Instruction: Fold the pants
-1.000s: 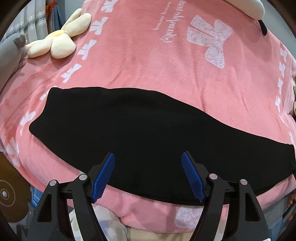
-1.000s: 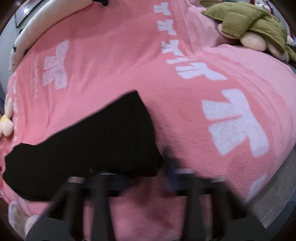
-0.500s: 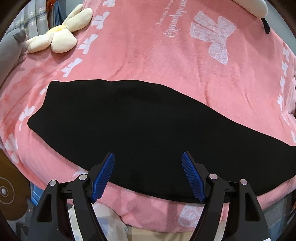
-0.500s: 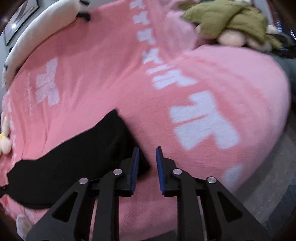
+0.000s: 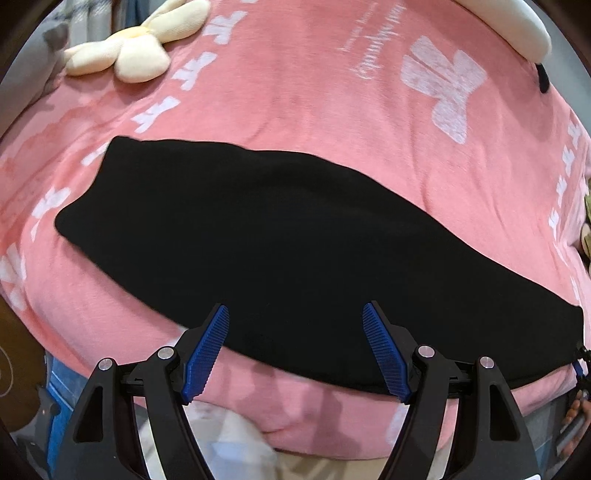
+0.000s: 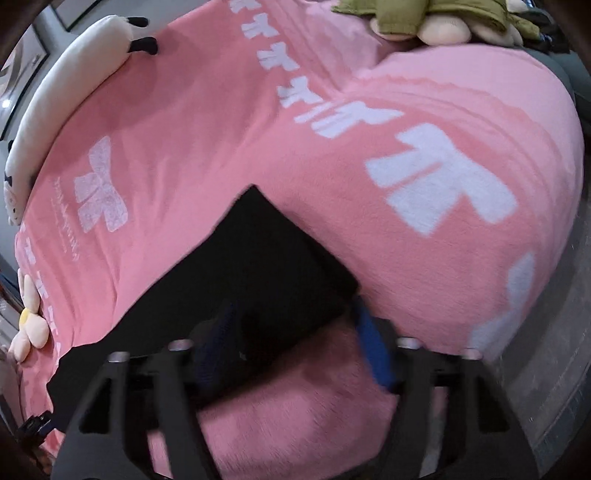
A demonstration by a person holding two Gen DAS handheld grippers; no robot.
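Note:
Black pants (image 5: 277, 229) lie stretched out in a long folded strip on a pink blanket (image 5: 332, 92). My left gripper (image 5: 295, 306) is open and wide, its blue pads (image 5: 207, 347) hovering over the strip's near edge, with nothing pinched. In the right wrist view the pants (image 6: 240, 266) end in a square corner. My right gripper (image 6: 293, 306) is blurred and its jaws are opening. That corner lies under and between the blue pads (image 6: 373, 343), which stand apart from it.
A cream flower plush (image 5: 136, 51) sits at the far left of the bed and a white pillow (image 5: 517, 22) at the far edge. A green-clad plush (image 6: 424, 14) lies at the far right. The blanket drops off to grey floor (image 6: 554, 350) on the right.
The right gripper's jaws went from shut to apart, and the view rolled, with the pants' corner now between the pads. The left gripper shifted slightly over the pants and stays open.

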